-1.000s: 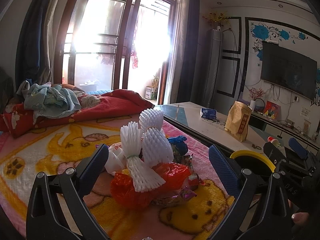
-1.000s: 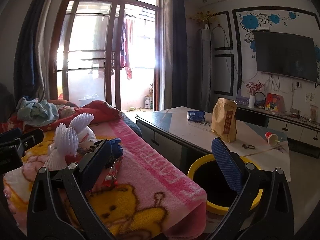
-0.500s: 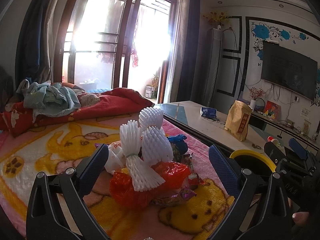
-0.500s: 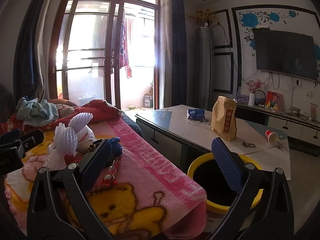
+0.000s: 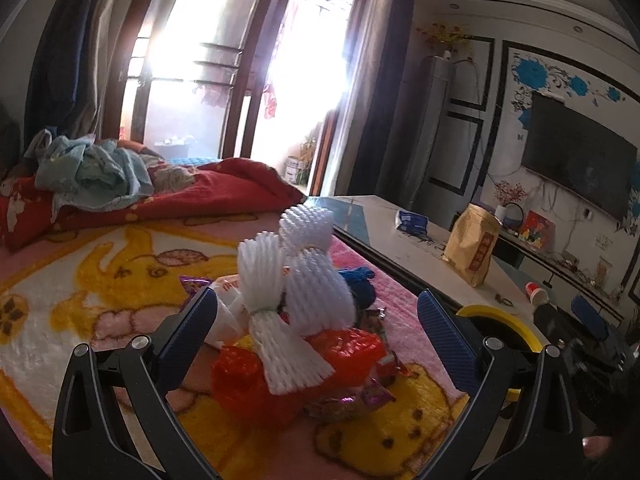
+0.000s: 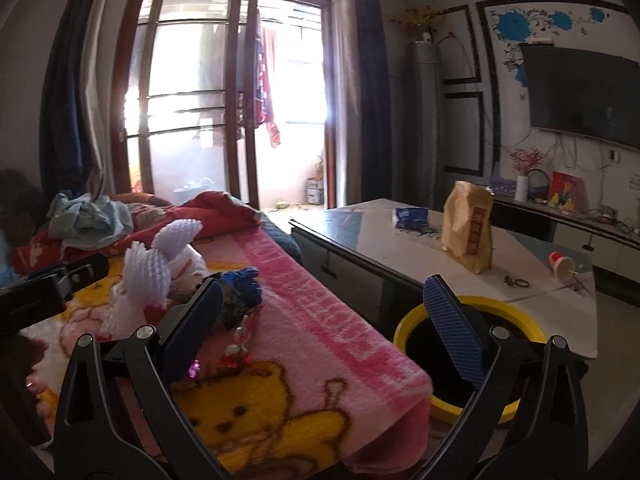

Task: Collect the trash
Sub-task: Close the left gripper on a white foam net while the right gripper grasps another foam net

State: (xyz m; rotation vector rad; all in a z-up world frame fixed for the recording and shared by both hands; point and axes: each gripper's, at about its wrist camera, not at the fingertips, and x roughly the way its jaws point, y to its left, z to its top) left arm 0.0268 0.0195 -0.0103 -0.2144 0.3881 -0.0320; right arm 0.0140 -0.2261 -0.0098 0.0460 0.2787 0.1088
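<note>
A trash pile lies on the pink cartoon blanket (image 5: 80, 312): white foam fruit nets (image 5: 288, 292), a red plastic bag (image 5: 256, 380), a blue wad (image 5: 360, 284) and shiny candy wrappers (image 5: 352, 398). My left gripper (image 5: 316, 324) is open, its jaws standing either side of the pile, just short of it. The pile also shows in the right wrist view, with the foam nets (image 6: 148, 272) at left. My right gripper (image 6: 320, 320) is open and empty above the bed's edge. A yellow-rimmed black bin (image 6: 472, 360) stands on the floor beside the bed.
A low table (image 6: 400, 248) right of the bed carries a brown paper bag (image 6: 468, 228), a blue packet (image 6: 412, 216) and a tipped red cup (image 6: 562, 266). A red quilt (image 5: 200, 192) and crumpled clothes (image 5: 88, 172) lie at the bed's far end.
The left wrist view has shifted slightly; the pile sits a little nearer between the jaws. The right gripper has barely moved.
</note>
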